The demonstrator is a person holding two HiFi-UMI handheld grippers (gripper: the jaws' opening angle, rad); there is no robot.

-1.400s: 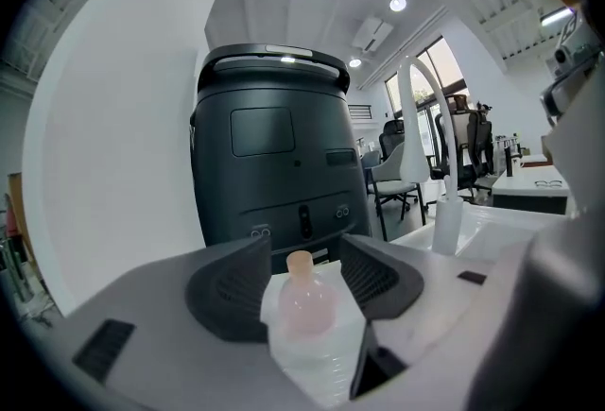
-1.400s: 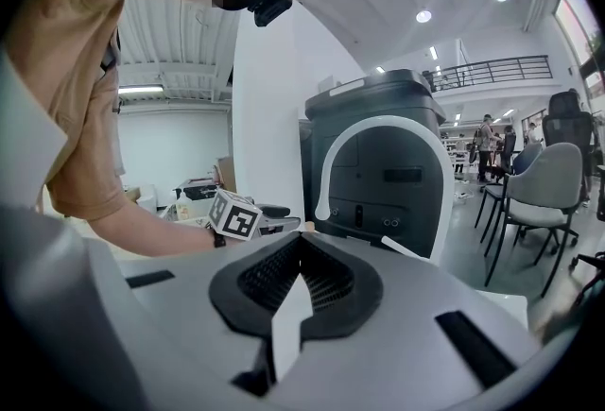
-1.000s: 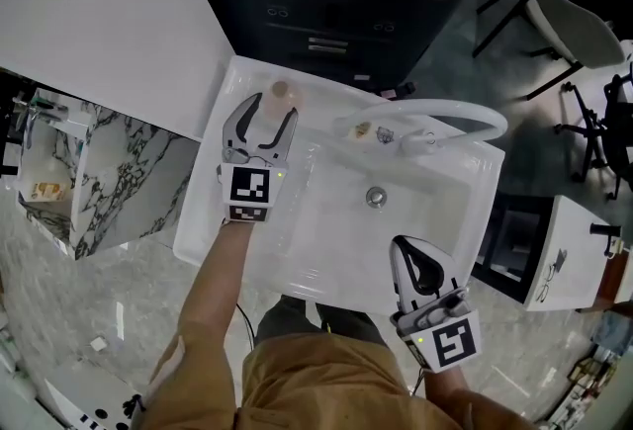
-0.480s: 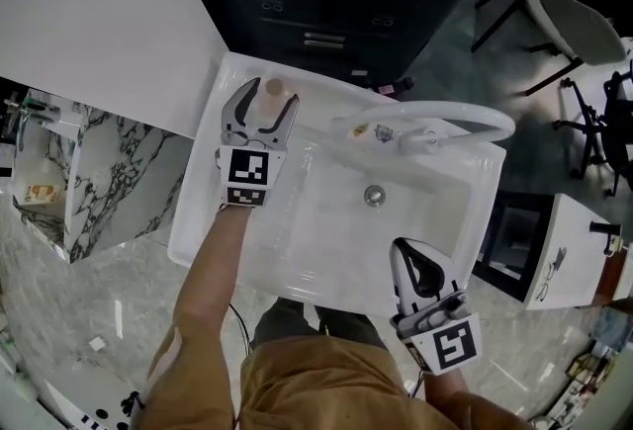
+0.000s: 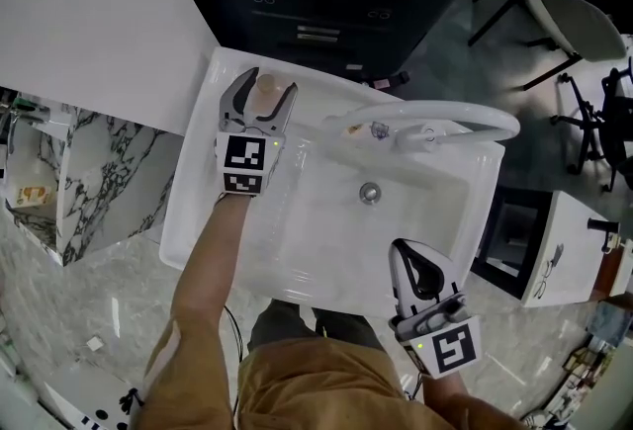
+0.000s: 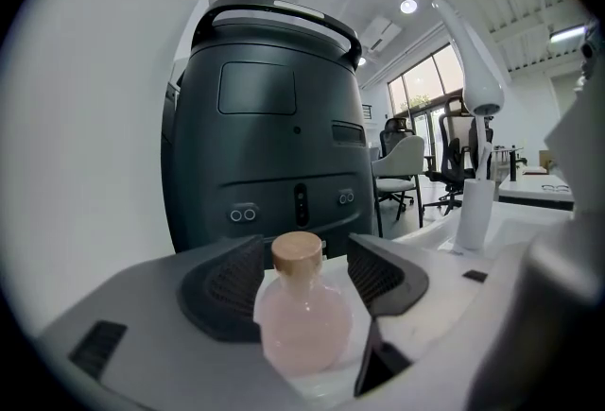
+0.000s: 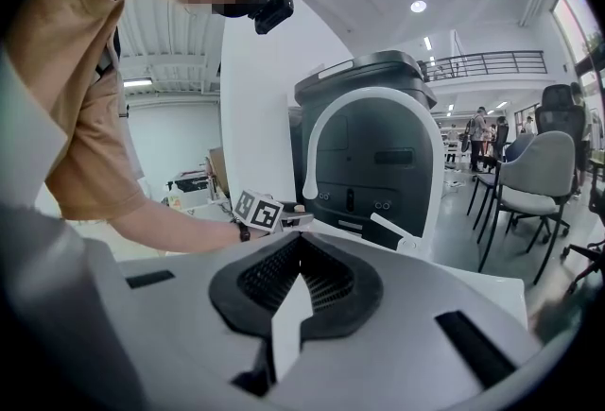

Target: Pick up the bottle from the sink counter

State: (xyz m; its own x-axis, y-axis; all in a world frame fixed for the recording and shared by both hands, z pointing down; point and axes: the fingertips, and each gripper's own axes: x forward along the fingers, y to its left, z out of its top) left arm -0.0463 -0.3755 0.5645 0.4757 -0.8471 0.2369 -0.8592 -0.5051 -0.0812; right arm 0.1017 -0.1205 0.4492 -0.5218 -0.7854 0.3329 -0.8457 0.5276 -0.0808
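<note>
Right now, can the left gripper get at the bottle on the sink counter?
Probably yes: the left gripper has its jaws apart on either side of the bottle, pads not touching it, with nothing in between.

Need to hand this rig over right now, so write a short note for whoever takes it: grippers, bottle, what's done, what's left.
Grippers: left gripper open, one jaw on each side of the bottle, pads not pressing it. The right gripper is shut and empty, by the front right edge of the sink counter.
Things: bottle upright at the back left corner of the sink counter.
Done: left gripper lined up around the bottle.
Left: close on the bottle, lift it off.
</note>
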